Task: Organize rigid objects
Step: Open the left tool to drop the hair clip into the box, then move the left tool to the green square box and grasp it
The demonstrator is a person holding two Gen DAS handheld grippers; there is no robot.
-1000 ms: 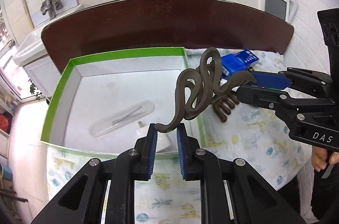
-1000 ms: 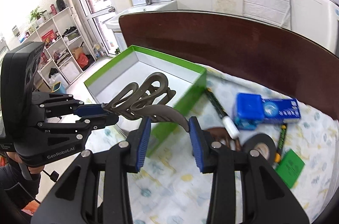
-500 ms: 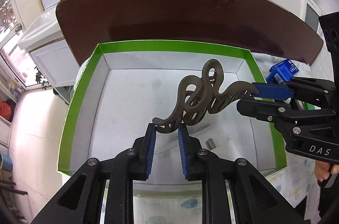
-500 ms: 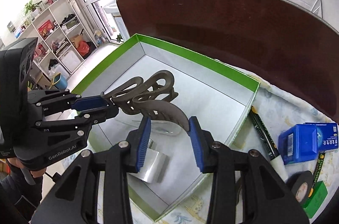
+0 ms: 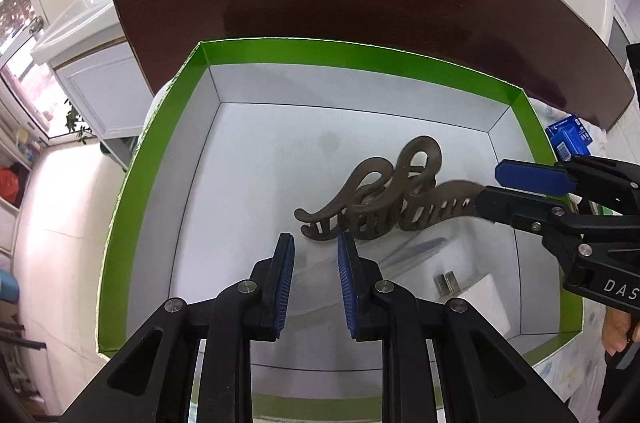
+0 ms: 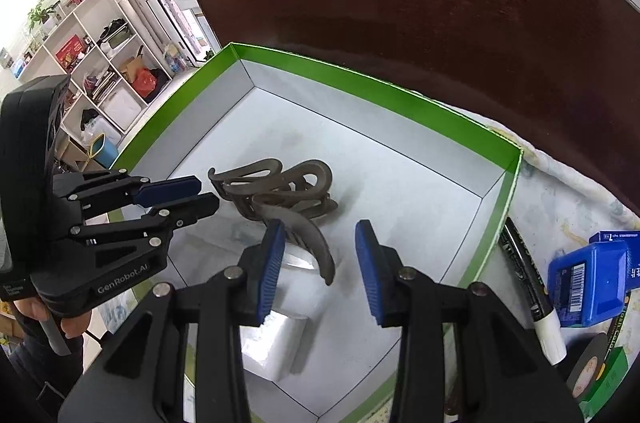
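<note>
Brown wavy plastic hair claw clip (image 5: 394, 197) sits low inside the green-rimmed white cardboard box (image 5: 160, 127). Left gripper (image 5: 316, 247) jaws just opened, apart, clip's tip free ahead of them. Right gripper (image 6: 320, 243) jaws apart around clip's curved end, contact unclear.
</note>
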